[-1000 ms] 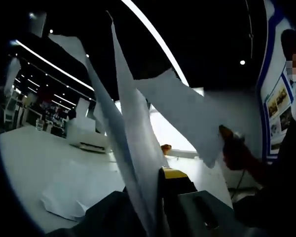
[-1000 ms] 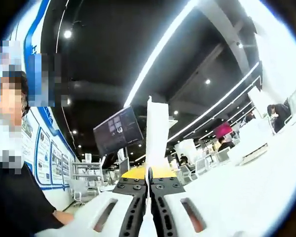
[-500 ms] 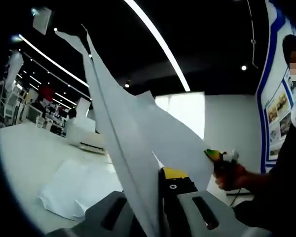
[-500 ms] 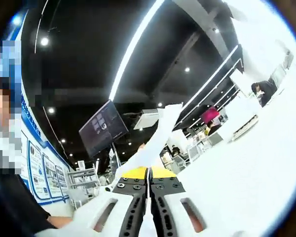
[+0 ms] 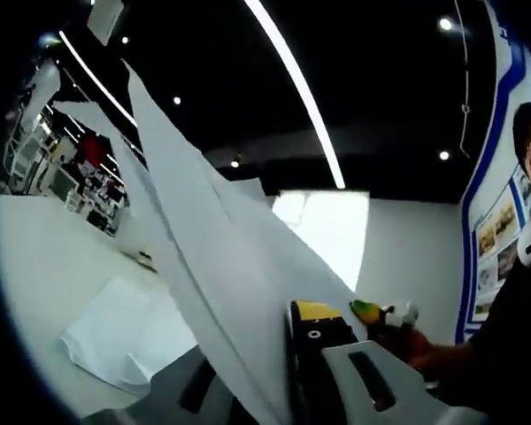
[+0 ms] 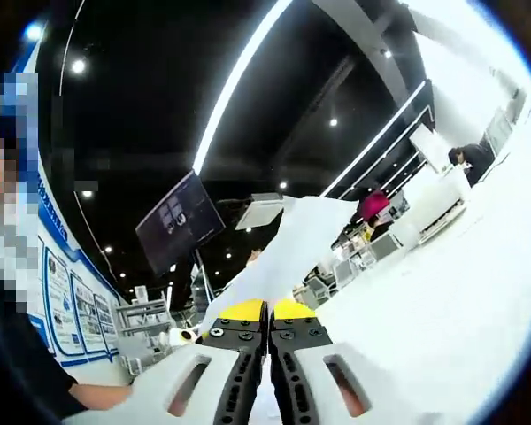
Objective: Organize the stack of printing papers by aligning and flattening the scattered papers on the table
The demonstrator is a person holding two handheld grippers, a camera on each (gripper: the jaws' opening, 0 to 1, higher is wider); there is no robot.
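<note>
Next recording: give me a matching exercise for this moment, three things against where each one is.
Things:
1. lifted sheets
2. loose papers
3. wall screen

Places:
A. lying flat on the white table
B. hanging high against the dark ceiling
C. clamped in the shut left tongs, off the table

Pairs: 1-C, 2-A, 3-B
</note>
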